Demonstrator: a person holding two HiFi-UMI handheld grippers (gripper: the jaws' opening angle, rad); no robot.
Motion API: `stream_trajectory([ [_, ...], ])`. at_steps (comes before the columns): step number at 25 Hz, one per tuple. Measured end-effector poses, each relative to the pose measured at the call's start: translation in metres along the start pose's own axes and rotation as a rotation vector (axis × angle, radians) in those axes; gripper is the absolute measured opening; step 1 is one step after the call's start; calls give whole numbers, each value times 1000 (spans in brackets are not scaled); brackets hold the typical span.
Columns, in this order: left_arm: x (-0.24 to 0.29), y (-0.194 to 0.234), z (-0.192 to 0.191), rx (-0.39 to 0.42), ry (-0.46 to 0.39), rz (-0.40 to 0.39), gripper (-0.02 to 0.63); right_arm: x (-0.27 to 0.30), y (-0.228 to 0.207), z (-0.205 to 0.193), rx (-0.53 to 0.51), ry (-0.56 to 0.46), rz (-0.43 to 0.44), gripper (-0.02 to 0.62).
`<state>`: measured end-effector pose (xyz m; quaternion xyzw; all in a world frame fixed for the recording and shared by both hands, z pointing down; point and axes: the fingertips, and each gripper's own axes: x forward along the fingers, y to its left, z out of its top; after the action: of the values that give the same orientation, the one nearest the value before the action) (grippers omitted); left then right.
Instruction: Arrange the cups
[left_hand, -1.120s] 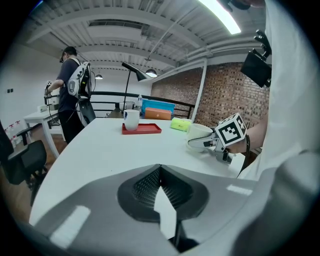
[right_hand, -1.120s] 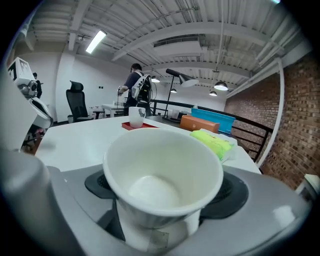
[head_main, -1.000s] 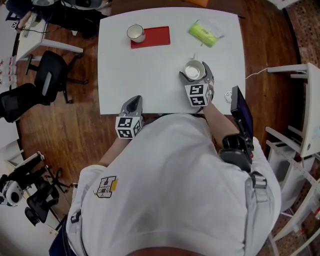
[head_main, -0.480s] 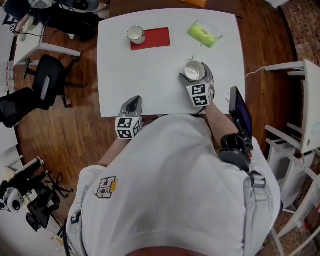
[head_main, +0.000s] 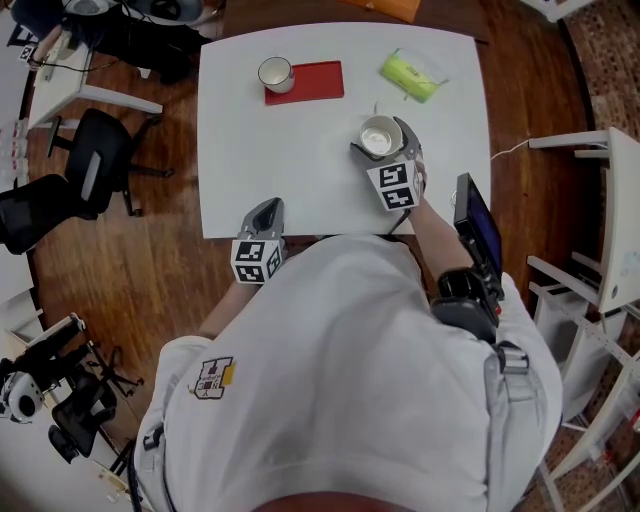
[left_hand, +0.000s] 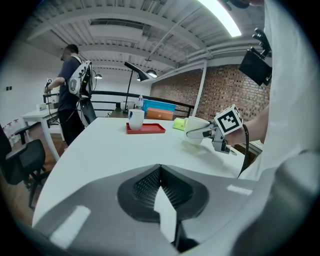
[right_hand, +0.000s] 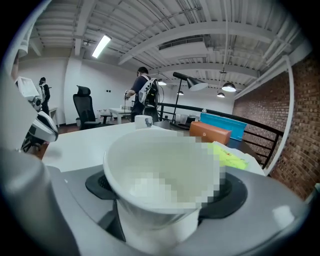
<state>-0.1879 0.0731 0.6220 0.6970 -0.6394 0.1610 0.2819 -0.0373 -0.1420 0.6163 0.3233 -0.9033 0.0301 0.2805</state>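
My right gripper (head_main: 384, 142) is shut on a white cup (head_main: 377, 134), which it holds a little above the right half of the white table (head_main: 300, 160). In the right gripper view the cup (right_hand: 160, 165) fills the space between the jaws. A second white cup (head_main: 275, 72) stands on the left end of a red tray (head_main: 312, 81) at the table's far side. My left gripper (head_main: 264, 212) rests shut and empty over the table's near edge. The left gripper view shows the tray cup (left_hand: 135, 119) and the held cup (left_hand: 197, 129) ahead.
A green packet (head_main: 411, 72) lies at the far right of the table, beyond the held cup. Black office chairs (head_main: 95, 160) stand on the wooden floor to the left. A white shelf (head_main: 610, 210) stands to the right. A person (left_hand: 70, 100) stands far off beyond the table.
My right gripper has carried the cup a little farther from me and slightly left, toward the red tray. The left gripper has stayed where it was.
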Motion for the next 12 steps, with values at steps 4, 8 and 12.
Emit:
stream_trajectory([
  [4, -2, 4, -2, -12, -1, 9, 2, 15, -6, 29, -31, -36, 21, 480],
  [8, -7, 11, -4, -34, 0, 28, 2, 33, -9, 57, -47, -63, 37, 480],
  [12, -10, 22, -5, -60, -1, 51, 2, 55, -10, 86, -73, -92, 51, 480],
])
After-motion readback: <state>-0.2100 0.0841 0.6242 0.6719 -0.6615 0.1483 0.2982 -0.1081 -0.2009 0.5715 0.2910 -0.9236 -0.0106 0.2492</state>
